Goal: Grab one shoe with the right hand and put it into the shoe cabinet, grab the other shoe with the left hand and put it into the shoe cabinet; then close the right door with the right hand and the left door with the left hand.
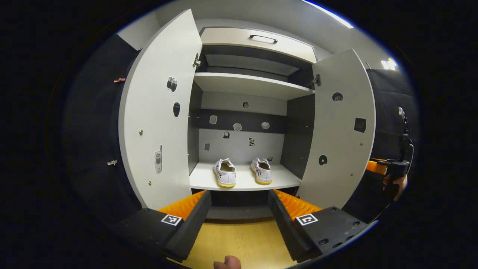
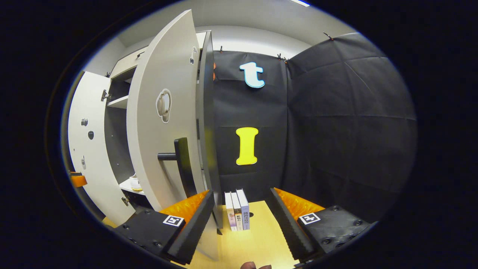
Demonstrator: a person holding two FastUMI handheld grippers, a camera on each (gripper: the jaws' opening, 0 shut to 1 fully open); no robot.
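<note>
White canvas shoes (image 1: 242,172) sit on the cabinet's (image 1: 244,84) smooth shelf; both grippers' jaws gape empty

Black cloth wall (image 2: 347,123) lines booth. Light wood floor (image 1: 239,243). Three books (image 2: 237,211) upright against wall. Ceiling light (image 1: 328,14) on.

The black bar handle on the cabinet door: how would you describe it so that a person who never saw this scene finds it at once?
Find the tall pale shoe cabinet with both doors open. In the right gripper view, the right door swings outward beside the black cloth wall. On its outer face, the black bar handle stands upright on a short stub, unlike the flat round sticker above it.
</note>
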